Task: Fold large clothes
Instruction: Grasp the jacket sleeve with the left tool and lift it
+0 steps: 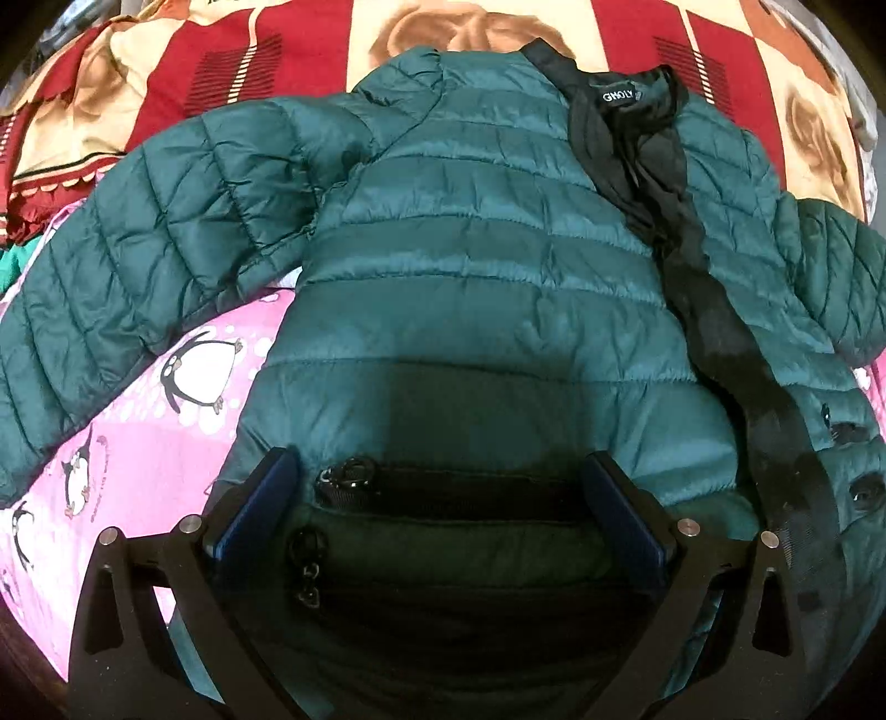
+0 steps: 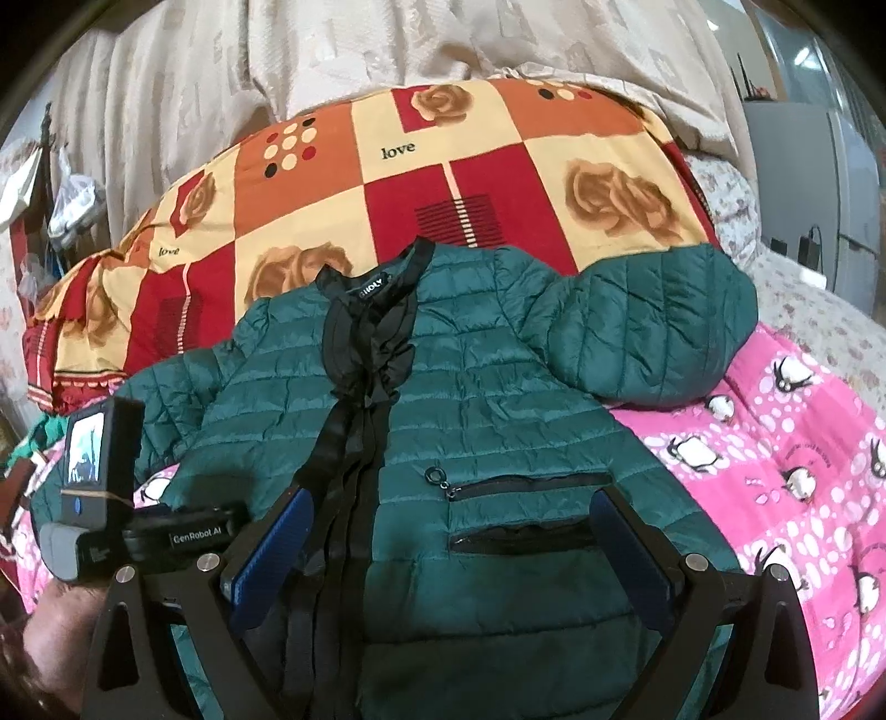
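Observation:
A dark green quilted puffer jacket (image 1: pixel 476 260) lies front up on the bed, collar away from me, with black lining showing along its front opening (image 1: pixel 709 310). It also shows in the right wrist view (image 2: pixel 498 399). Its left sleeve (image 1: pixel 127 288) stretches out flat; the right sleeve (image 2: pixel 642 327) is folded in a lump. My left gripper (image 1: pixel 443 476) is open, hovering over the left pocket zipper (image 1: pixel 349 476) near the hem. My right gripper (image 2: pixel 448 515) is open over the right pocket (image 2: pixel 526 537). The left gripper's body (image 2: pixel 111 498) shows at the right view's left.
The jacket rests on a pink penguin-print sheet (image 2: pixel 786 465). A red, orange and cream rose-patterned quilt (image 2: pixel 443 166) is piled beyond the collar. A beige curtain (image 2: pixel 332 50) hangs behind, and a grey cabinet (image 2: pixel 797 183) stands at the far right.

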